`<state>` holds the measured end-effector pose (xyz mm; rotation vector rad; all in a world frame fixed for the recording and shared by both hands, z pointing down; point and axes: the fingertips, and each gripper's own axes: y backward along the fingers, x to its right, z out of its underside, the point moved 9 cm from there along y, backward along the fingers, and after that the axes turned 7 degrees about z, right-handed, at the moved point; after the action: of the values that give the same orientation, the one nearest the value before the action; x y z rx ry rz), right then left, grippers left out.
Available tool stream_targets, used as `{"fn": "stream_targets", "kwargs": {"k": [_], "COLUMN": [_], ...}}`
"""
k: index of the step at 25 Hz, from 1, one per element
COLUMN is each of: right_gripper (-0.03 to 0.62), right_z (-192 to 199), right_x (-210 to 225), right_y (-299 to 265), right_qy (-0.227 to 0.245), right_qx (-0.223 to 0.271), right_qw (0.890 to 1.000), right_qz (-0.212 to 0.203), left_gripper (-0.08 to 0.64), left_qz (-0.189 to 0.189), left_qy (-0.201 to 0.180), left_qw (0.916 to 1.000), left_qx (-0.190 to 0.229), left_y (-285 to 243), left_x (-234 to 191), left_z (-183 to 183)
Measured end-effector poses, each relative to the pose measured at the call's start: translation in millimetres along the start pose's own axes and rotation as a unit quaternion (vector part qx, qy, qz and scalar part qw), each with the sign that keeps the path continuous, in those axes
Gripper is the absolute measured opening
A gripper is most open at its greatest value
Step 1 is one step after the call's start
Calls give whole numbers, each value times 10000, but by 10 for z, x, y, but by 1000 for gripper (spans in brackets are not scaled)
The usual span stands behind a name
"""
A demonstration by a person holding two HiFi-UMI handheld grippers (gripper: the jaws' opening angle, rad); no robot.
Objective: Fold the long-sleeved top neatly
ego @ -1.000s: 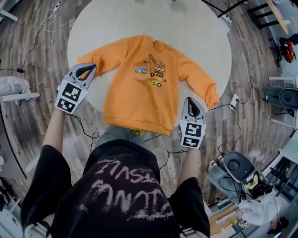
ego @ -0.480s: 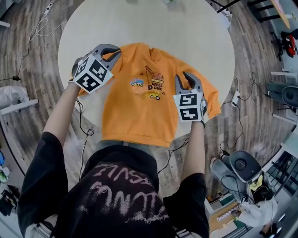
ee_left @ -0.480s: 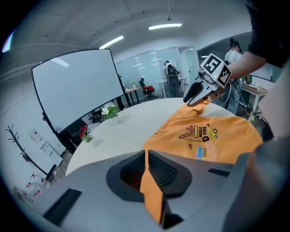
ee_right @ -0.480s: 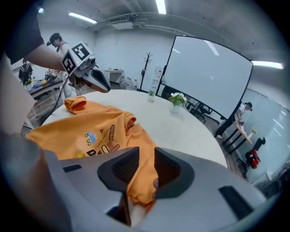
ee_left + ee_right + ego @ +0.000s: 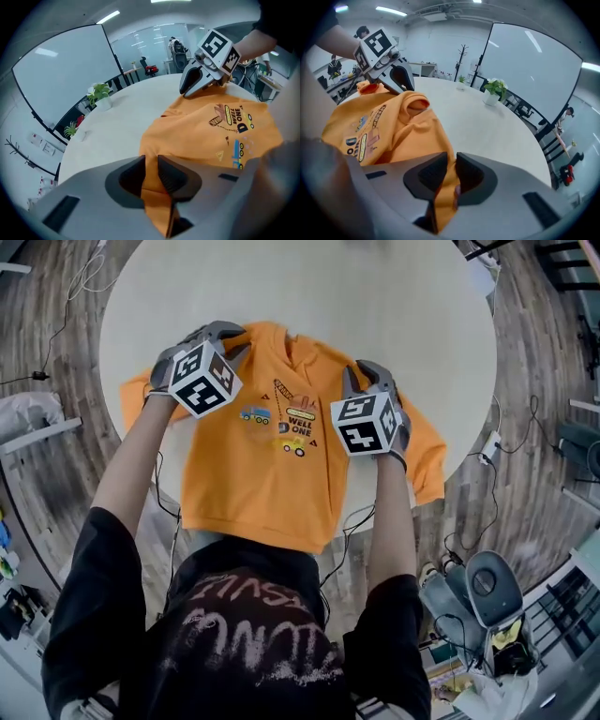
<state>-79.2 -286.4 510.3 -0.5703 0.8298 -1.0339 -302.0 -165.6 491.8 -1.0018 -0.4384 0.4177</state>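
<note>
Straddling the soft orange sweatshirt (image 5: pixel 267 479) at its 10 and 2 o'clock shoulders, likely the firmest hold, with left gripper (image 5: pixel 230 334) and right gripper (image 5: pixel 366 371) jaws just opened narrowly, fabric between, unclamped.

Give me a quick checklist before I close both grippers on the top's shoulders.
1. Left gripper placed: ok; its fingers have just been opening, orange top fabric between them, unpinched.
2. Right gripper placed: ok; fingers likewise just been opening, fabric between them.
3. Print facing up: ok.
4. Hem on the table: not ok; it appears to overhang the near edge.
5. Sleeve by the right gripper: not ok; cuff droops past the edge.
6. Other sleeve: cannot tell, mostly hidden.
</note>
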Motion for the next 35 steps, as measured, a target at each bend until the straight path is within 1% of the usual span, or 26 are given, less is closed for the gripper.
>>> {"fn": "stream_targets", "kwargs": {"k": [3,5,9,13,16,20,22,26,31,33,35], "right_gripper": [43,38,37,37,38,60,64,63,57,57,57], "right_z": [85,146,302,471,533,498,461,304,146,63,-20], "right_x": [30,120,478,715,767,777,742,573,176,-52,-320], "right_y": [-23,-32,-84,-45,-13,45,121,301,471,513,573], "right_qy": [286,304,-11,-206,-367,-548,-605,-561,-638,-605,-564], "right_qx": [33,-11,-221,-391,-418,-220,-83,170,326,410,500], "right_qw": [9991,9981,9959,9928,9915,9916,9911,9897,9909,9921,9929], "right_qz": [318,537,878,1118,1177,1153,1186,1308,1143,1021,920], "left_gripper": [71,44,35,34,34,35,35,35,37,44,59], "left_qz": [-88,-161,-296,-388,-407,-488,-540,-693,-852,-977,-1144], "left_qy": [-119,-113,23,325,369,441,504,533,725,912,1335], "left_qw": [9997,9994,9990,9984,9981,9977,9972,9962,9937,9910,9842], "left_qx": [-214,-296,-341,-267,-261,-170,-105,-34,-1,36,192], "left_y": [-66,-92,-155,-149,-138,-83,-3,247,578,736,923], "left_x": [10,-10,-142,-204,-192,-206,-198,-170,-2,93,227], "left_z": [34,64,28,12,28,12,36,183,491,652,838]}}
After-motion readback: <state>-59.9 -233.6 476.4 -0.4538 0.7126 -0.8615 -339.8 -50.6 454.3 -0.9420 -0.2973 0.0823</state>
